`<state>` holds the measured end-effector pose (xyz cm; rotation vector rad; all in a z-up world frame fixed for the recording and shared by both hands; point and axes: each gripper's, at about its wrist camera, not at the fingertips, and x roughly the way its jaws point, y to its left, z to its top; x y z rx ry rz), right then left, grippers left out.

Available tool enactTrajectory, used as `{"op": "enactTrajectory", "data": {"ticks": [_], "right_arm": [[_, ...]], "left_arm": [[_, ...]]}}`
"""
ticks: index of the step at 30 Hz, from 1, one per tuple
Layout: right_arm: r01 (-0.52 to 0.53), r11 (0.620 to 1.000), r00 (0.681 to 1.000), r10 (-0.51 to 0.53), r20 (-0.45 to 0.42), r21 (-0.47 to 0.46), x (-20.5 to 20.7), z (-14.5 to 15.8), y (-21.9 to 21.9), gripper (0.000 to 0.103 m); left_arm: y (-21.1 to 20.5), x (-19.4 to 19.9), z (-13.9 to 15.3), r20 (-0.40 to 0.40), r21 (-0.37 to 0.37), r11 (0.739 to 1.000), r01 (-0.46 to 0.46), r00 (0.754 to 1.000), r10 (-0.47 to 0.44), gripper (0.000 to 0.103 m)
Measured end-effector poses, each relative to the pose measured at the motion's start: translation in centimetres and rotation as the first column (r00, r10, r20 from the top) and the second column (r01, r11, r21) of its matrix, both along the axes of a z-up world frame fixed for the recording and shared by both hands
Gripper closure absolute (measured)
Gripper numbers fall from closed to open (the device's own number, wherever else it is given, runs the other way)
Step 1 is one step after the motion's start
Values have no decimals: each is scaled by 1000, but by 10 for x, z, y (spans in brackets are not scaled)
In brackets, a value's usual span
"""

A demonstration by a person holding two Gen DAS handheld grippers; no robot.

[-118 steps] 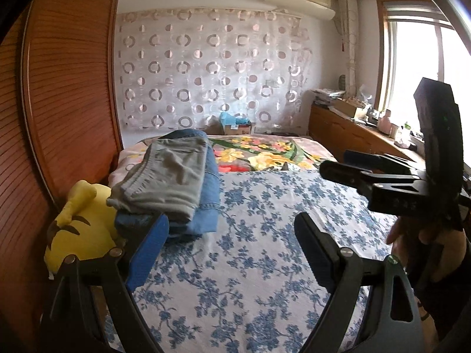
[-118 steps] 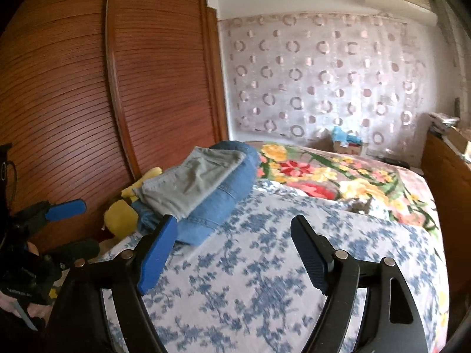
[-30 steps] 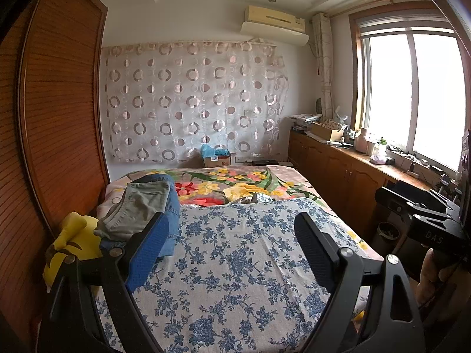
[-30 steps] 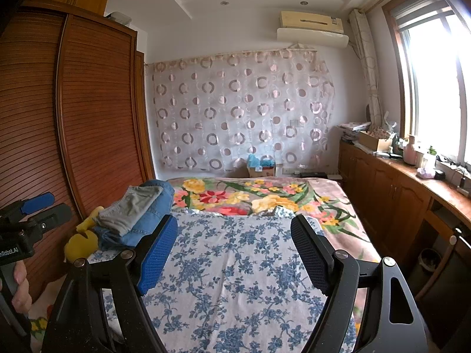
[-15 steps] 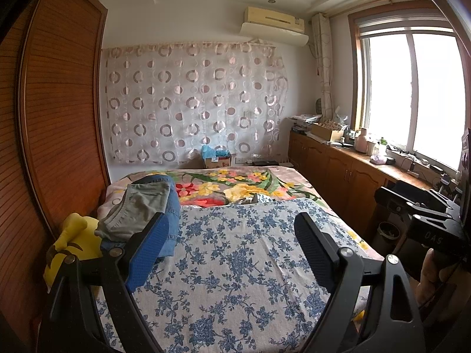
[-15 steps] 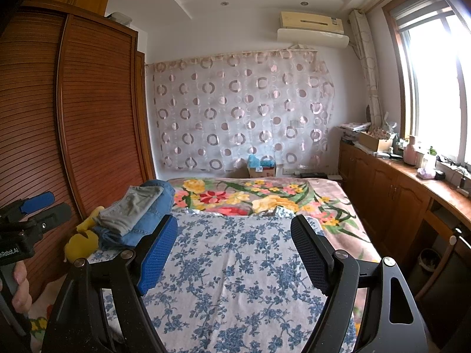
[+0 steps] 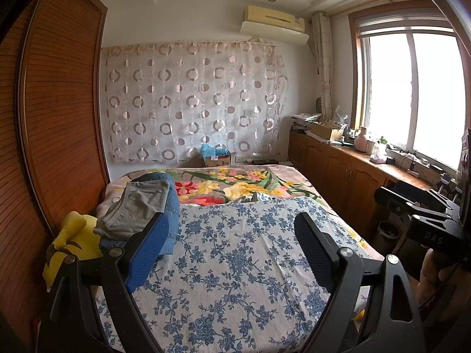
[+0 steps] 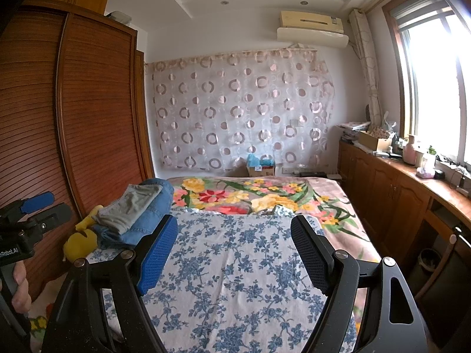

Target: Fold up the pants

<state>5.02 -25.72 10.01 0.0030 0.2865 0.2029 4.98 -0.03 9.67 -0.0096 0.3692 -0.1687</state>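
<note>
The left gripper [image 7: 232,250] is wide open and holds nothing. It hangs in the air over the near end of the bed [image 7: 241,264]. The right gripper [image 8: 234,253] is wide open too, with nothing in it, and it also hangs over the near end of the bed. A hand [image 8: 17,285] holds the left gripper's handle at the left edge of the right view. The bed has a blue flower sheet [image 8: 235,270] on its near part and a blanket [image 8: 259,194] with big bright flowers on its far part. The gray pants [image 7: 138,206] lie folded on top of folded jeans [image 7: 173,206] at the left side of the bed, well apart from both grippers. A yellow toy [image 7: 70,244] sits just beside the pile, between the bed and the brown wardrobe [image 7: 59,117]. A curtain [image 7: 191,103] with rings hangs on the wall past the far end of the bed.
</note>
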Motion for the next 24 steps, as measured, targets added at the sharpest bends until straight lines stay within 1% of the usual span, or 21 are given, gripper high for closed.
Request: {"op": "enactTrajectory", "data": {"ticks": [24], "right_arm": [[1, 1000, 1000, -1, 3, 0, -2, -2, 0, 22]], "left_arm": [[0, 0, 0, 0, 1, 1000, 1, 1000, -1, 15]]}}
